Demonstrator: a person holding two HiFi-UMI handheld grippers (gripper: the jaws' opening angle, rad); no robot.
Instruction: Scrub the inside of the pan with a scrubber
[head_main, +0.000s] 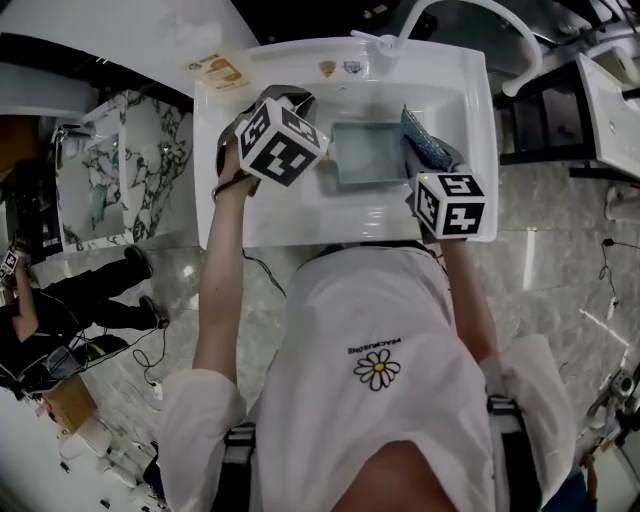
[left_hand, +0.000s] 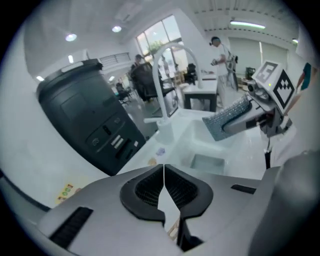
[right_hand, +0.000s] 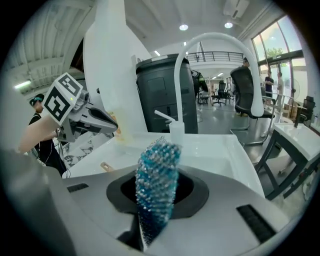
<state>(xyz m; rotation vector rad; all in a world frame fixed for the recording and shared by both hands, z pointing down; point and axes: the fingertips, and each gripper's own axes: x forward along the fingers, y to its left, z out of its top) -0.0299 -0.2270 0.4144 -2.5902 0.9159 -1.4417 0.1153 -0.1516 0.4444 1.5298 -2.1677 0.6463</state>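
Pan (head_main: 370, 152) is sitting flat in the basin of the white sink (head_main: 300, 225), with our 2 tools held up over it, 1 on each side. Right tool (right_hand: 156, 197) is clenched on the blue mesh scrubber (right_hand: 159, 160), which sticks up past the jaws. It looks soft and springy, so we'd press it flat. Left tool (left_hand: 164, 172) is clamped shut with nothing in it. Pan looks rigid, thin and light, and will probably skate on the slick basin, so we'd pinch its near left rim.
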